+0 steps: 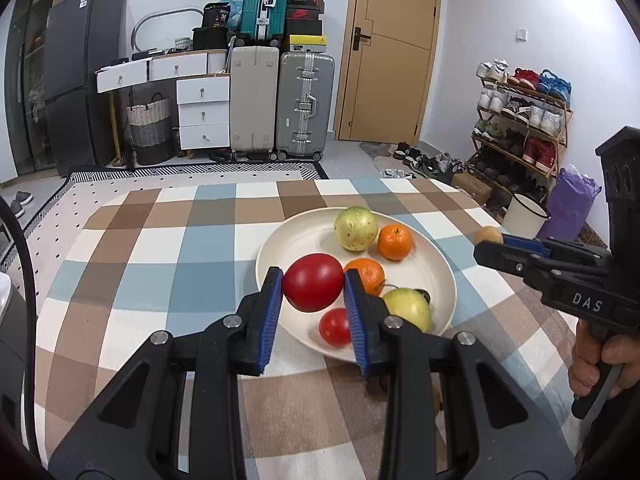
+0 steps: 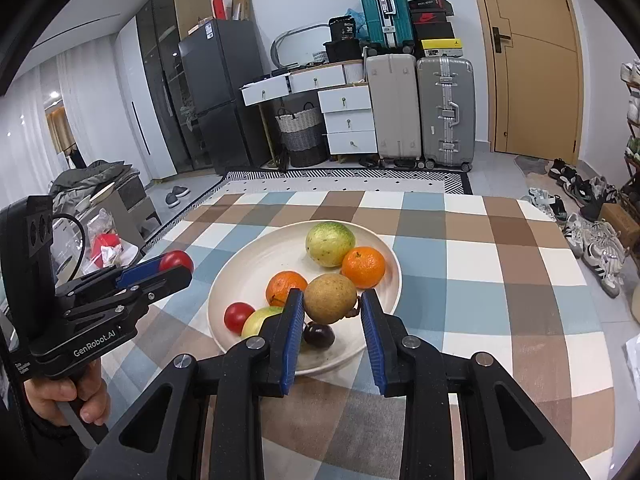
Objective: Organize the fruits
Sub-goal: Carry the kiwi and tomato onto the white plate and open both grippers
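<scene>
My left gripper is shut on a large red tomato and holds it above the near left rim of a white plate. My right gripper is shut on a brown round fruit above the plate's near side. On the plate lie two green guavas, two oranges, a small tomato and a dark plum. Each gripper shows in the other's view, the right one and the left one.
The plate stands on a table with a checked blue, brown and white cloth. Beyond the table are suitcases, white drawers, a dark fridge, a shoe rack and a wooden door.
</scene>
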A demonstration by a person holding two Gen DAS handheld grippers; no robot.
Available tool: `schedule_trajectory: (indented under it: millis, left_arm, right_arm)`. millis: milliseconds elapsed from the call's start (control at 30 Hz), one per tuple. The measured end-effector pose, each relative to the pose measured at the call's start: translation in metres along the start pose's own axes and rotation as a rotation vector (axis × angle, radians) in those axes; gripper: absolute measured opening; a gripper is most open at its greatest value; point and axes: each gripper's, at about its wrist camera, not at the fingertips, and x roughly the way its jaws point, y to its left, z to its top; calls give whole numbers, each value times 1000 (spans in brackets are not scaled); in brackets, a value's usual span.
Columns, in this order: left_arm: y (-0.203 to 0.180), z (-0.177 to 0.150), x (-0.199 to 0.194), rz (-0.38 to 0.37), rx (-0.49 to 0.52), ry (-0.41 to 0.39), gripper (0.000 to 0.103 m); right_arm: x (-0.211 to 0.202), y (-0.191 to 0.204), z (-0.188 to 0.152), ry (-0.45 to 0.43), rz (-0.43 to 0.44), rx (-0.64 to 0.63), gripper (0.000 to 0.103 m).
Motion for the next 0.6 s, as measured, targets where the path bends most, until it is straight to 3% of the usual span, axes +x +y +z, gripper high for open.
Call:
schedule_trajectory:
  millis: [600]
  left_arm:
    - [-9,2,40,7,42,2,28]
  right_arm:
    - [43,-11,7,58,-18,21,29]
